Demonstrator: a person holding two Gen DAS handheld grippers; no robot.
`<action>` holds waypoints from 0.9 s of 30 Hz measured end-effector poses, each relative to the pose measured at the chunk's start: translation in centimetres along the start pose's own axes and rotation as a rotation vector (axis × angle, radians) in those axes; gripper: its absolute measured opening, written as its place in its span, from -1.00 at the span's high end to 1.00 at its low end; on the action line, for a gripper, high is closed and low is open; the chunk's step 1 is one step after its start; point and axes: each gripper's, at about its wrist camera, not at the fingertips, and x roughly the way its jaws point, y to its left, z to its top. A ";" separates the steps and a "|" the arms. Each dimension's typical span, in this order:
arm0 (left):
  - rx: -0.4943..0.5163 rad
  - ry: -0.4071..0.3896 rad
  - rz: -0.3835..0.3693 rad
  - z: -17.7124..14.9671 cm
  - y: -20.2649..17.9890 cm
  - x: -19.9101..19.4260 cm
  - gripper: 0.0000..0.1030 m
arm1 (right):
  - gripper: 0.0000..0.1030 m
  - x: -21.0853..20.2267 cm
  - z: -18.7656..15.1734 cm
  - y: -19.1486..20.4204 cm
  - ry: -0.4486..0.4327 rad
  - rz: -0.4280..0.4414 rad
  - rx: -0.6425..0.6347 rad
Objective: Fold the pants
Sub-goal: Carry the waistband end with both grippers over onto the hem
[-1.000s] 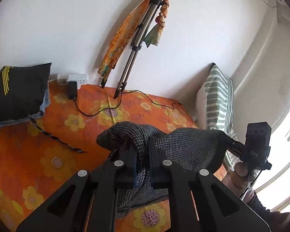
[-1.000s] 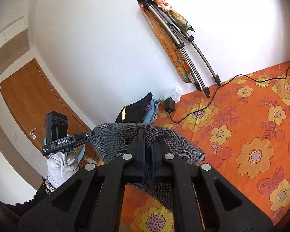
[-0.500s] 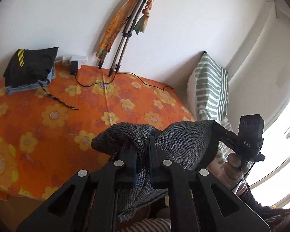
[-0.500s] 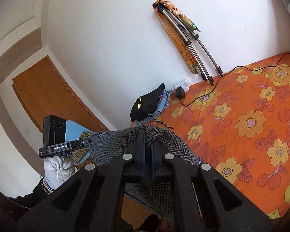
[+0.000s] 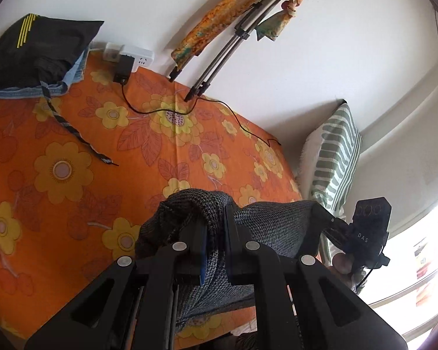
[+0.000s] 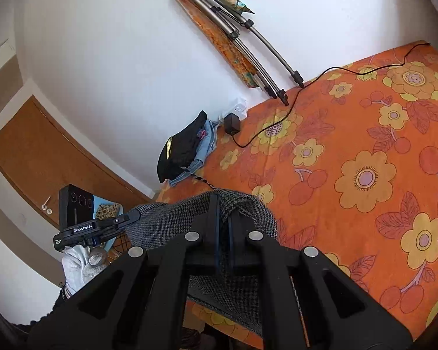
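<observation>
My left gripper [image 5: 214, 227] is pinched on a bunched edge of the grey knit pants [image 5: 274, 227], and my right gripper [image 6: 223, 218] pinches the other end of that edge. The cloth stretches between them above the near side of the flowered orange bedspread [image 5: 73, 134], sagging below, probably the waistband, though I can't be sure. It looks soft, limp and fairly light; holding the corners should keep it flat.
</observation>
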 end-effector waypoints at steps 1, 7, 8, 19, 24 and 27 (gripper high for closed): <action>-0.020 0.003 -0.003 0.9 0.7 1.0 0.85 | 0.91 0.9 0.8 -0.7 0.001 -0.007 0.012; -0.109 0.030 -0.003 4.4 4.8 6.4 0.85 | 0.91 6.2 4.3 -4.8 0.016 -0.047 0.076; -0.114 0.035 0.008 4.7 5.4 7.3 0.85 | 0.91 7.0 4.6 -5.4 0.024 -0.054 0.090; -0.097 0.084 0.094 7.0 7.4 13.0 0.75 | 0.91 12.3 5.6 -11.3 0.086 -0.170 0.190; -0.060 0.094 0.116 7.4 7.1 13.2 0.71 | 0.91 12.3 5.7 -11.6 0.121 -0.163 0.173; -0.048 0.038 0.177 7.8 6.9 12.1 0.41 | 0.91 11.5 5.7 -11.6 0.129 -0.157 0.177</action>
